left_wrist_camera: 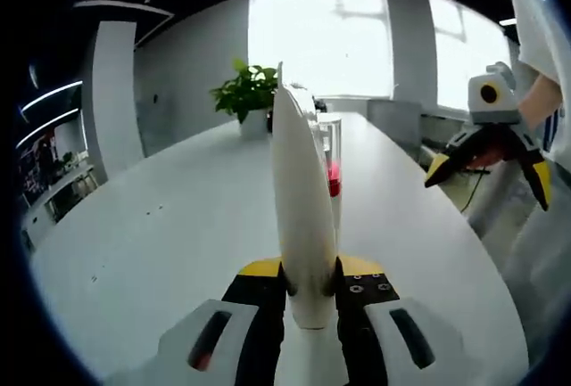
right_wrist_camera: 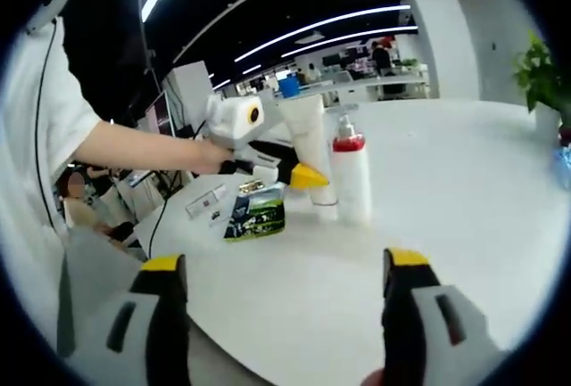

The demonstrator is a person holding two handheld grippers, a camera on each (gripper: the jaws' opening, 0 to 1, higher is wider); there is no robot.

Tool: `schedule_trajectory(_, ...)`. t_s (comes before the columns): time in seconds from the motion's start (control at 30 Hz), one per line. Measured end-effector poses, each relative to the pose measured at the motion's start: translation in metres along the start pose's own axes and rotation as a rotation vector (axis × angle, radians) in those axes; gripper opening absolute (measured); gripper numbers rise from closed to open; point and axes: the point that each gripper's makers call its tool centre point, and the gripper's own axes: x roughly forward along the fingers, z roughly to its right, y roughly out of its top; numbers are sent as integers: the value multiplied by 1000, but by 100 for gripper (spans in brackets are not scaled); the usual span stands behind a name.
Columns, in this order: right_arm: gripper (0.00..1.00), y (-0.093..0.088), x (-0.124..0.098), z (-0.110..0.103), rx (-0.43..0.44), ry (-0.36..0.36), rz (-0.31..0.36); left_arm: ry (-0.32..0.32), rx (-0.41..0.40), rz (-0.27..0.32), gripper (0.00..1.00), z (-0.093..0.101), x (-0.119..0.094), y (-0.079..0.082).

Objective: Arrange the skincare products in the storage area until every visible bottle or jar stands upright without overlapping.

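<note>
Left tongs (right_wrist_camera: 303,175) gripping white tube (right_wrist_camera: 308,141), beside bottle (right_wrist_camera: 351,176)

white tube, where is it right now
The white tube is clamped in the left gripper, standing on the table beside the red-capped bottle.

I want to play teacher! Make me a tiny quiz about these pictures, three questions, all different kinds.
1. True or false: the left gripper is clamped on the white tube.
2. What colour is the collar on the pump bottle? A green, B red, C blue.
3. Fill in: the right gripper has its jaws ____.

Key: 1 true. 2 B. 3 open, with nothing between them.
</note>
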Motion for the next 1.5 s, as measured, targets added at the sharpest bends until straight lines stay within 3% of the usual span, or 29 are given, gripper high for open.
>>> schedule_trajectory(0.43,91,-2,1,0,-4,1,-8,-4,-19,-21,18,-2,2,-1)
schedule_trajectory(0.7,91,-2,1,-1,-10,5,-13,-9,-35,-26,26,-1,1,-2)
schedule_trajectory(1.03,91,-2,2,-3,-22,10,-14,48,-108,-64,41,-1,-17,-14)
schedule_trajectory(1.3,91,-1,2,-5,-36,14,-13,84,-175,-76,50,14,-35,-28)
schedule_trajectory(1.5,91,2,2,-9,-49,19,-7,151,-239,-85,66,23,-52,-40)
